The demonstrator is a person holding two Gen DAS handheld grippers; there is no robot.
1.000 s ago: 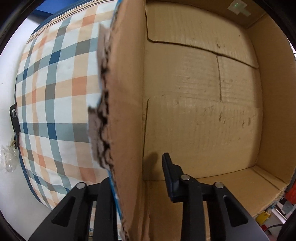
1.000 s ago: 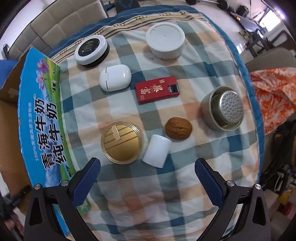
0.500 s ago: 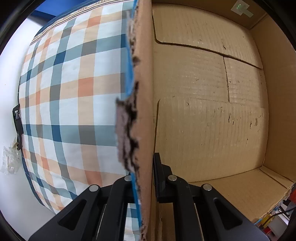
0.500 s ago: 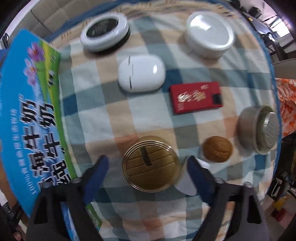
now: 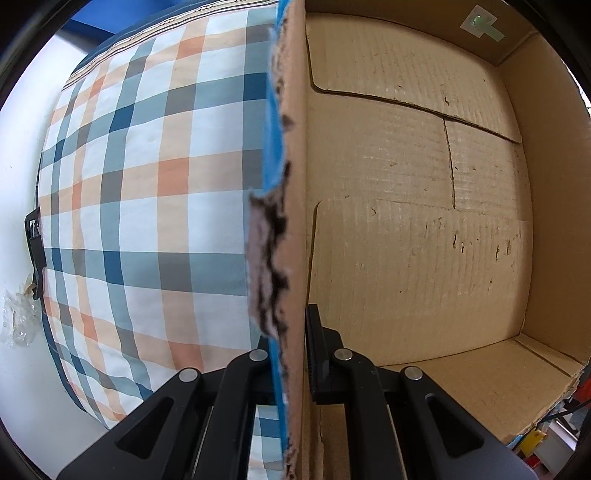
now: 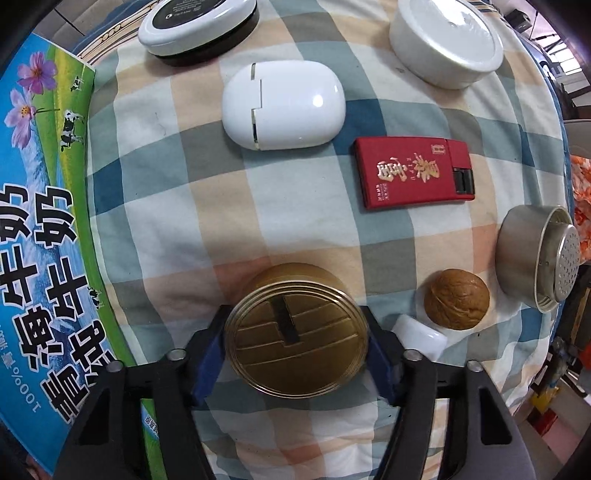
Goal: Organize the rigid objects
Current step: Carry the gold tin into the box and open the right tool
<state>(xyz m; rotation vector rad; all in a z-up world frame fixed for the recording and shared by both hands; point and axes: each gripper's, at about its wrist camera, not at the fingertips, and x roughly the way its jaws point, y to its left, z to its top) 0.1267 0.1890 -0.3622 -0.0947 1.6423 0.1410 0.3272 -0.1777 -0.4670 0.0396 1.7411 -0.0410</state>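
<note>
My left gripper (image 5: 291, 354) is shut on the torn wall of the cardboard box (image 5: 291, 206), one finger outside and one inside. The box interior (image 5: 413, 236) holds nothing I can see. My right gripper (image 6: 297, 350) is closed around the gold round tin (image 6: 295, 332) on the checked cloth, its blue pads touching both sides. A small white cup (image 6: 421, 338) lies just right of the tin, beside a walnut (image 6: 456, 304). Farther off lie a red flat box (image 6: 413, 171), a white rounded case (image 6: 282, 105), a white round container (image 6: 447, 38), a black-and-white round tin (image 6: 197, 26) and a steel strainer cup (image 6: 537, 256).
The box's blue printed outer side (image 6: 40, 236) runs along the left of the right wrist view. The checked cloth (image 5: 147, 192) covers the table left of the box wall. An orange patterned fabric (image 6: 581, 206) lies off the table's right edge.
My left gripper has closed on the box wall. My right gripper has come down and forward over the gold tin and narrowed until its pads touch the tin's sides.
</note>
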